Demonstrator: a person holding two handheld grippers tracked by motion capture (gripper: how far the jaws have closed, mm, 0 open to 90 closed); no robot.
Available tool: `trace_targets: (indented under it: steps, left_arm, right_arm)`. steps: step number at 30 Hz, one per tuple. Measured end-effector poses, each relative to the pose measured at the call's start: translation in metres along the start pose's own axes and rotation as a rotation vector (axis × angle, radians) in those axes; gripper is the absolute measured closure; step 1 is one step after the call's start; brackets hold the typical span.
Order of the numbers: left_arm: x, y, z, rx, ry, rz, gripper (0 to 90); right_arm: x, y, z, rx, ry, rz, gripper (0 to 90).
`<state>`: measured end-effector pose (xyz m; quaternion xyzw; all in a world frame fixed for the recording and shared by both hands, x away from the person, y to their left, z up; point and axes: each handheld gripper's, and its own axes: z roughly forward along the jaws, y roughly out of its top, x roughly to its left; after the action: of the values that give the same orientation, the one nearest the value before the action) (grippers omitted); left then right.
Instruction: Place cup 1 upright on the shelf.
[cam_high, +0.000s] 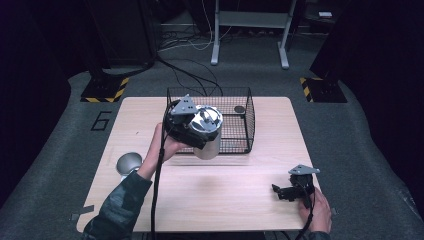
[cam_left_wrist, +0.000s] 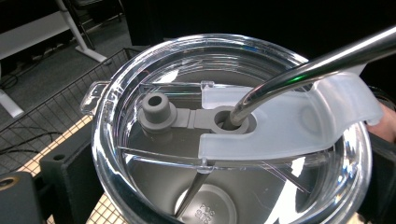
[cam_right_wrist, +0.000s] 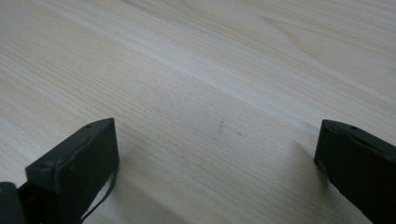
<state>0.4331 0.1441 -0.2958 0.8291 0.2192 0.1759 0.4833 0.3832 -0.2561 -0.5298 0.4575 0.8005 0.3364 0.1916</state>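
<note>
Steel tumbler (cam_high: 207, 131) (clear lid, straw) clamped in left gripper (cam_high: 186, 125), held tilted at basket (cam_high: 248, 118) front edge. Right gripper (cam_high: 291, 190) spread apart, idle on table (cam_high: 235, 195). Risk: tumbler catching wire rim, slipping.

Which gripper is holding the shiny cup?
The left gripper holds the steel cup by the wire basket. The right gripper is open over bare table.
</note>
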Motion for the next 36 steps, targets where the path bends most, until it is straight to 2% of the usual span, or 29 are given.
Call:
trace_targets:
  steps: [13,20,31,36]
  left_arm:
    - [0.009,0.013,0.014,0.007,0.010,-0.004,3.9]
    - [0.021,0.019,0.027,0.013,0.019,-0.024,3.9]
    - [0.031,0.030,0.043,0.012,0.024,-0.033,3.9]
    - [0.035,0.034,0.050,0.016,0.042,-0.030,3.9]
  right_arm:
    - [0.000,0.000,0.000,0.000,0.003,-0.002,0.0]
    - [0.000,0.000,0.000,0.000,0.003,-0.003,0.0]
    - [0.000,0.000,0.000,0.000,0.003,-0.003,0.0]
    - [0.000,0.000,0.000,-0.001,0.003,-0.003,0.0]
